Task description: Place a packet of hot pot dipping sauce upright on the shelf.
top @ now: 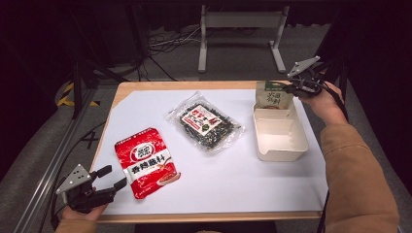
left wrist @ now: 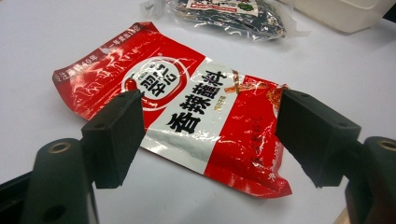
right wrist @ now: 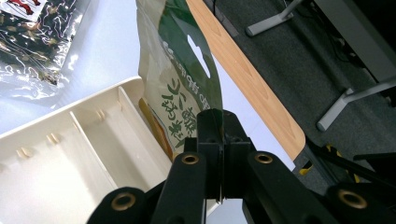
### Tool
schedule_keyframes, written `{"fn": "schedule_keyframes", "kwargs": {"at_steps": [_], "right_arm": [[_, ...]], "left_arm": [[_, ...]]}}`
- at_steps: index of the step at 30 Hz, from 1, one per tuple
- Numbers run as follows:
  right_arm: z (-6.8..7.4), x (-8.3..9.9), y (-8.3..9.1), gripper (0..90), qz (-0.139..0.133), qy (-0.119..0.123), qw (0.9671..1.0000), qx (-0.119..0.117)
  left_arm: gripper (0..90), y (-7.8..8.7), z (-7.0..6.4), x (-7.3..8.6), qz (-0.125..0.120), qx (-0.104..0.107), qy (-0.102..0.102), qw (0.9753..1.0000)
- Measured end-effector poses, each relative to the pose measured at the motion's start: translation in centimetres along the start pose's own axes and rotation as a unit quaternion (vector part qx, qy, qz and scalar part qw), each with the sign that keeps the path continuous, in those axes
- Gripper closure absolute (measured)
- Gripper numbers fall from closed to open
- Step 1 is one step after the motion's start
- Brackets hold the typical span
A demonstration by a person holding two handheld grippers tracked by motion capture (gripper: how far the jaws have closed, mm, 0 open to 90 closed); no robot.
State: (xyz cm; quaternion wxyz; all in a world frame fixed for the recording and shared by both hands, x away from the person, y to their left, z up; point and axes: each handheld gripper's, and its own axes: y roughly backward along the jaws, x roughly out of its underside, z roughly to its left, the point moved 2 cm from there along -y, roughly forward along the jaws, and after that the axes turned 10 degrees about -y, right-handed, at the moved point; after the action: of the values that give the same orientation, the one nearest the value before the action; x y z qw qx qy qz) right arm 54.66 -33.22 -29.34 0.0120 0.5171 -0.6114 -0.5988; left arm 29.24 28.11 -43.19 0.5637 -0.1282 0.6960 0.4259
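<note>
- The left gripper [top: 111, 177] is sitting at the near left corner of the white sheet [top: 272, 184], far left of the box [top: 279, 132], its jaws standing wide apart with nothing between them
- In the left gripper view that gripper [left wrist: 205, 126] is pointing at the red packet [left wrist: 187, 116], which is lying flat beyond its jaws and untouched by them
- The red packet [top: 145, 161] is lying well left of the box, just beside the left gripper
- The clear bag [top: 206, 121] of dark dried food is lying flat between the red packet and the box, left of the box and apart from it; its edge is also showing at the top of the left gripper view [left wrist: 233, 14]
- The box, a cream tray with a divider [right wrist: 88, 135], is resting open on the right part of the sheet
- The green pouch [top: 273, 94] is standing upright at the far end of the box, its lower end dipping into the box's far compartment
- The right gripper [top: 295, 89] is hovering at the far right of the box, jaws pressed together on the pouch's right edge
- In the right gripper view the right gripper [right wrist: 219, 140] is pinching the pouch [right wrist: 180, 88] beside the box wall [right wrist: 126, 100]
- The wooden table edge [right wrist: 252, 84] is running just beyond the box
</note>
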Motion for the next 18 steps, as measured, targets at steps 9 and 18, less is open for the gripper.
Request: {"fn": "schedule_keyframes", "kwargs": {"at_steps": [9, 18], "right_arm": [[-0.05, 0.18, 0.07, 73.5, -0.004, -0.019, 0.9998, -0.006], [-0.04, 0.26, 0.75, 41.9, -0.045, -0.040, 0.9982, -0.001]], "left_arm": [[24.3, -0.17, -0.02, -0.13, -0.001, 0.003, -0.001, 1.0000], [24.3, -0.55, 0.08, -0.37, 0.000, 0.008, -0.009, 0.9999]]}}
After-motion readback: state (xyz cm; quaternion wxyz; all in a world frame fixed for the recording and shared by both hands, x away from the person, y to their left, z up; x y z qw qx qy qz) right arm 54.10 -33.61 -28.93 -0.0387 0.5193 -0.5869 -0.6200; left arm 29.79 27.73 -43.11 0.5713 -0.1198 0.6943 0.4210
